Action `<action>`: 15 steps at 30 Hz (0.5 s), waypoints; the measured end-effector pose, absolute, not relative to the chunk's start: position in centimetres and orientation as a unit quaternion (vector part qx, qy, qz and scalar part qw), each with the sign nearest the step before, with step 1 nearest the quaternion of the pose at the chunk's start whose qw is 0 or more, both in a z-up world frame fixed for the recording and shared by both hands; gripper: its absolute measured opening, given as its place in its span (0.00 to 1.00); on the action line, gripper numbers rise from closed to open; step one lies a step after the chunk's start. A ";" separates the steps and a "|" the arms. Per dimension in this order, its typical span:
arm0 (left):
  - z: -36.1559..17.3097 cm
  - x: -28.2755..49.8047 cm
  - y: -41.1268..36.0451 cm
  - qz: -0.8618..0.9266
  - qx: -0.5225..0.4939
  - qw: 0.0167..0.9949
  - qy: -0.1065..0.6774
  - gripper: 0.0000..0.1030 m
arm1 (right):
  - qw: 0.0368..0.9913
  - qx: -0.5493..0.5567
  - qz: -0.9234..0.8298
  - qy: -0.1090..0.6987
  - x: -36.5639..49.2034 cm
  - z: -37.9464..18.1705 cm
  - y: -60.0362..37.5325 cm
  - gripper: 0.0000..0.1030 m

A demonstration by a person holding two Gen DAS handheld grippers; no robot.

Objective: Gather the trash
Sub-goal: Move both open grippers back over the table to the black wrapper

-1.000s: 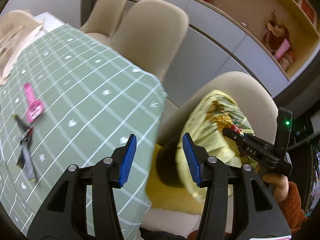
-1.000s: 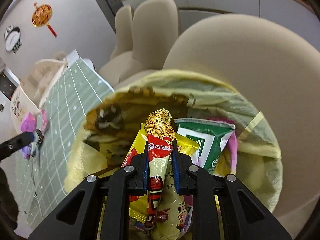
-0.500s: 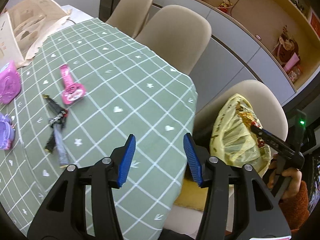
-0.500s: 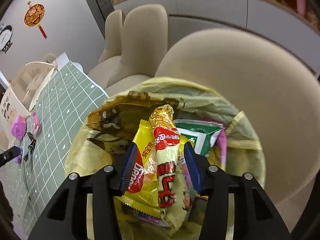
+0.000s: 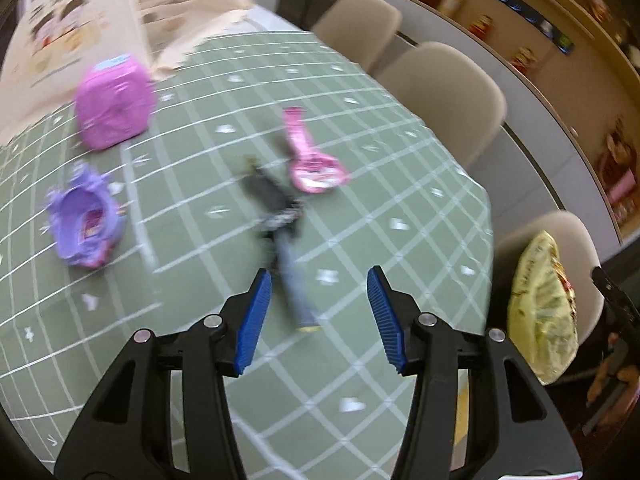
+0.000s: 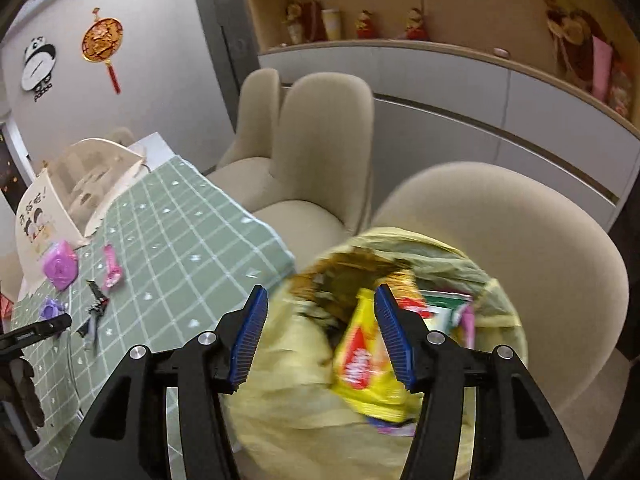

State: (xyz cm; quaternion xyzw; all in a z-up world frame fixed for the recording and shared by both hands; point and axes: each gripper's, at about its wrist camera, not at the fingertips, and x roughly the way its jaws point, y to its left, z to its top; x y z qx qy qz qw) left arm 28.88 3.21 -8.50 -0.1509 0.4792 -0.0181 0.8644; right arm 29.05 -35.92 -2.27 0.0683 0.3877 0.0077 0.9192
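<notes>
R gripper (image 6: pixel 320 332) spread, empty over yellow trash bag (image 6: pixel 304 412) w/ wrappers inside; L gripper (image 5: pixel 316 316) spread above dark wrapper (image 5: pixel 280 216) on table (image 5: pixel 400 184)—next prob: lower, pinch it.

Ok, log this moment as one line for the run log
left tongs open above tablecloth | right tongs open over trash bag | yellow wrapper in bag

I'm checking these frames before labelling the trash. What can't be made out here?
- Dark wrapper pieces, left wrist view: motion blur hides what they are.
- Yellow snack packet, right wrist view: print smeared, lower edge behind the right gripper.
- Yellow trash bag: contents mostly hidden by its folds.
</notes>
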 end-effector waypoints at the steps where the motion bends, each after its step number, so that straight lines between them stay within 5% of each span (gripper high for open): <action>1: -8.8 28.8 3.9 -0.013 -0.153 0.864 0.480 0.46 | 0.919 0.063 0.008 0.388 29.1 -2.3 -35.3 0.51; 15: -12.1 32.5 3.9 -0.025 -0.092 0.867 0.489 0.47 | 0.904 0.008 0.034 0.427 29.5 -3.0 -26.3 0.51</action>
